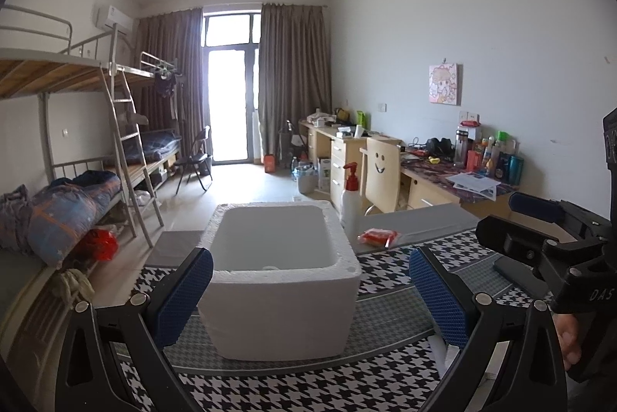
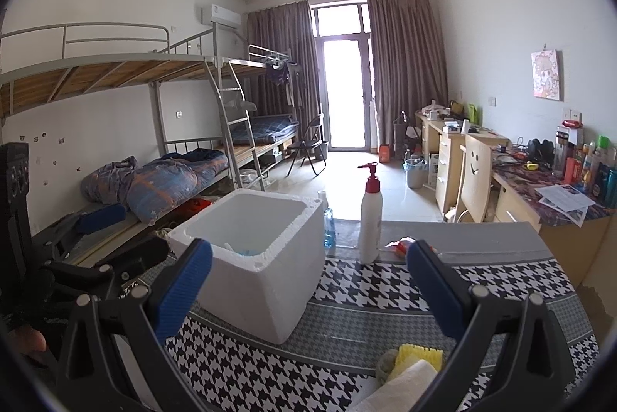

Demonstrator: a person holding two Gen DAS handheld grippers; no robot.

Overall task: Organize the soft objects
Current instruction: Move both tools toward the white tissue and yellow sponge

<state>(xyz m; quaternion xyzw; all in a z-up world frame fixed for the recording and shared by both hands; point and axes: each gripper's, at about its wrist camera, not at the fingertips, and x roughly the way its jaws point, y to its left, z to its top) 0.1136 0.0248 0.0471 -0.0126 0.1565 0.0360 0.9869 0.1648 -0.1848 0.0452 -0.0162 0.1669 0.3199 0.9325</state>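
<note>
A white foam box (image 1: 281, 281) stands open on the houndstooth cloth (image 1: 385, 273); it also shows in the right wrist view (image 2: 254, 265), with something pale blue low inside. My left gripper (image 1: 310, 290) is open and empty, its blue pads on either side of the box's near wall. My right gripper (image 2: 308, 286) is open and empty, to the right of the box. A yellow sponge (image 2: 420, 356), a white soft roll (image 2: 405, 385) and a grey-green item (image 2: 385, 363) lie below the right gripper. A red packet (image 1: 378, 236) lies behind the box.
A white pump bottle (image 2: 371, 219) with a red top stands at the table's far edge, with a clear blue bottle (image 2: 327, 223) behind the box. A dark phone (image 1: 509, 267) lies at right. Bunk beds stand at left, desks and a chair at right.
</note>
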